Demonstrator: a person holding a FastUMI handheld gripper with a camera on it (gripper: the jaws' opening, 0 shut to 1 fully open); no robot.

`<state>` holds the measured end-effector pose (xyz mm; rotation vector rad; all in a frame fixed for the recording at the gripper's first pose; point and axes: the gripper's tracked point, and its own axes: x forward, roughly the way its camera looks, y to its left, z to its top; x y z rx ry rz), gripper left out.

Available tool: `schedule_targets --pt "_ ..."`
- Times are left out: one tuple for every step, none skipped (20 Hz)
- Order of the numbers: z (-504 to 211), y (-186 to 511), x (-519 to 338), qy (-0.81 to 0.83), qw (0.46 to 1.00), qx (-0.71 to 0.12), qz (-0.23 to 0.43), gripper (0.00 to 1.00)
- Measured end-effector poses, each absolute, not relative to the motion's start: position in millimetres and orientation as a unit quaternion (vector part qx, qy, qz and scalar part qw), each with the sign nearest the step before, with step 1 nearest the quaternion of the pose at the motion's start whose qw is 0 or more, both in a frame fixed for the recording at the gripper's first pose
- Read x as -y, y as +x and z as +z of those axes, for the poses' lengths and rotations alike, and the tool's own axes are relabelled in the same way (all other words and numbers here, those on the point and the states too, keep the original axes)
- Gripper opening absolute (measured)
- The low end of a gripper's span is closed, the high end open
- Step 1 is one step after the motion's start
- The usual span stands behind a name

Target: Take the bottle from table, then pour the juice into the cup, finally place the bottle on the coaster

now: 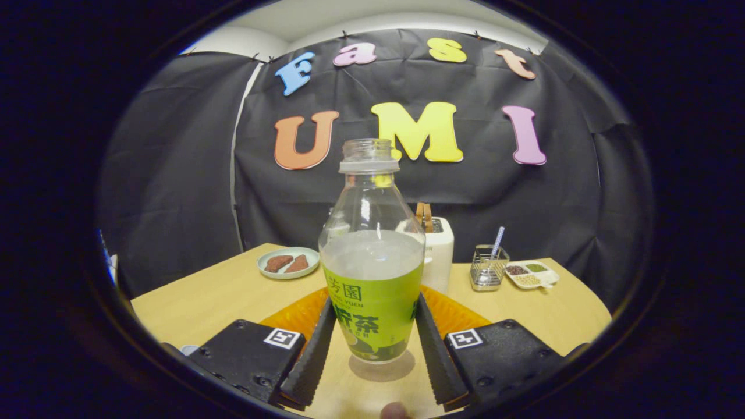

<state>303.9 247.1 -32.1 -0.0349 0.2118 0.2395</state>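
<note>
Between my fingers (372,343) stands the bottle (372,262), upright and uncapped, partly full; both fingers look pressed against its green label, grasping it. Its base seems to hang just above the desk (204,297), over its shadow. Just behind it lies an orange coaster (297,317). Beyond are a white toaster (437,256), a wire basket (488,270), a seed tray (532,274), and a plate (288,263) toward the far left edge.
</note>
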Motion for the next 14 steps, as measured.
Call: schedule_targets --pt "-38.6 308.7 -247.4 -0.017 0.987 -0.109 0.119 0.77" --pt "-45.2 314.3 -247.6 -0.017 0.987 -0.113 0.117 0.78" --pt "-53.5 319.0 -247.4 -0.017 0.986 -0.12 0.115 0.78" --pt "-61.0 322.7 -248.0 -0.016 0.985 -0.127 0.115 0.78" --pt "-67.4 325.5 -248.1 -0.017 0.985 -0.133 0.113 0.78" --pt "-74.0 328.4 -247.8 -0.019 0.984 -0.138 0.111 0.78" --pt "-81.0 330.9 -246.7 -0.02 0.983 -0.143 0.109 0.79" --pt "-87.1 335.1 -245.8 -0.018 0.983 -0.149 0.108 0.79" --pt "-92.9 336.9 -244.9 -0.014 0.982 -0.157 0.107 0.79" --pt "-97.1 338.4 -244.1 -0.011 0.981 -0.161 0.104 0.79" --pt "-98.9 338.4 -244.7 -0.011 0.981 -0.166 0.102 0.79" --pt "-100.4 338.9 -245.2 -0.011 0.98 -0.169 0.103 0.79" --pt "-101.3 338.4 -245.8 -0.011 0.98 -0.169 0.103 0.8" --pt "-102.4 339.0 -245.6 -0.01 0.98 -0.17 0.103 0.8"
